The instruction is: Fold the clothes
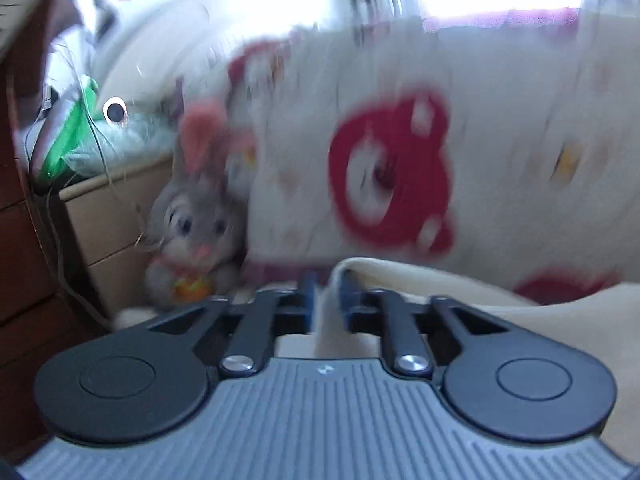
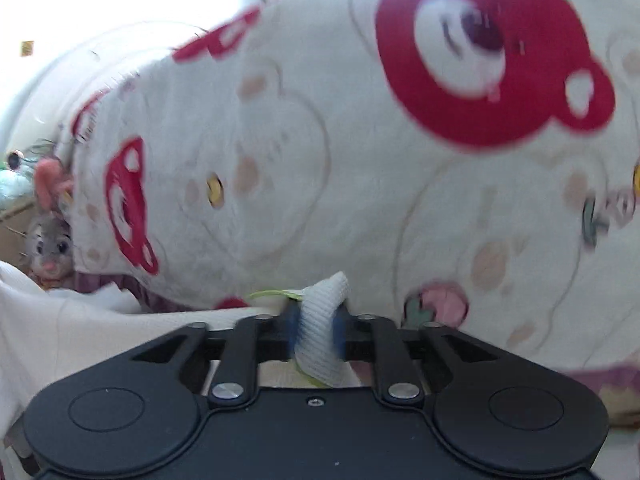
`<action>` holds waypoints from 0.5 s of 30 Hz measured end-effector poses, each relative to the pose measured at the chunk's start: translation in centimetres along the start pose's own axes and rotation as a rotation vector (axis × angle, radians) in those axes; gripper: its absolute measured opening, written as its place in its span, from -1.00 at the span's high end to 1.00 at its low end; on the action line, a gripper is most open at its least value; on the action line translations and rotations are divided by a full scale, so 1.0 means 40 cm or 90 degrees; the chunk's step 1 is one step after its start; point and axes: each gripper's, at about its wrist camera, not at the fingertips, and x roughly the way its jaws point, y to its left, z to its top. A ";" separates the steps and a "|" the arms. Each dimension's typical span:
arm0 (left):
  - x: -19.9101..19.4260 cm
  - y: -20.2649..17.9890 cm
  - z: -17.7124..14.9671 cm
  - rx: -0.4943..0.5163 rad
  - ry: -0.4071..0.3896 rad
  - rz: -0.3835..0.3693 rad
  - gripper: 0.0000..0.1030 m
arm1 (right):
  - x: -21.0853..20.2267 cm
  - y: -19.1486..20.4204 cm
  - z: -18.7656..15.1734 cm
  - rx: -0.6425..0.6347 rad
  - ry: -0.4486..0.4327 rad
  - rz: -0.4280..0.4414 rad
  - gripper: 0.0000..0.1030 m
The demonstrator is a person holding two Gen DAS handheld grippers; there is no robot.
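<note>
A cream garment [image 1: 440, 284] lies just ahead of my left gripper [image 1: 326, 280], and a thin fold of it runs up between the blue pads [image 1: 309, 300]. The jaws stand a little apart and the fold sits loosely in the gap. In the right wrist view the same pale garment [image 2: 80, 320] spreads to the left. Its white ribbed cuff [image 2: 320, 344] stands between the pads of my right gripper [image 2: 316, 308]. Those jaws are clearly apart and the cuff bulges past the fingertips, not squeezed. Both views are blurred.
A white blanket with red bear faces [image 1: 400, 160] [image 2: 360, 160] rises like a wall right behind the garment. A grey plush rabbit [image 1: 192, 220] [image 2: 50, 248] sits at its left end, beside a beige box [image 1: 108, 216] and dark wooden furniture [image 1: 20, 240].
</note>
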 end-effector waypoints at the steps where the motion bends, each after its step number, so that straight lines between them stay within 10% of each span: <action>1: 0.006 -0.005 -0.020 0.013 0.010 0.004 0.56 | 0.001 0.008 -0.027 0.003 0.011 -0.018 -0.03; 9: -0.194 -0.028 -0.210 0.004 -0.006 -0.164 0.14 | -0.157 -0.016 -0.313 0.005 0.176 0.087 -0.03; 15: -0.311 -0.101 -0.427 0.038 0.108 -0.334 0.13 | -0.343 -0.091 -0.496 0.044 0.265 -0.001 -0.08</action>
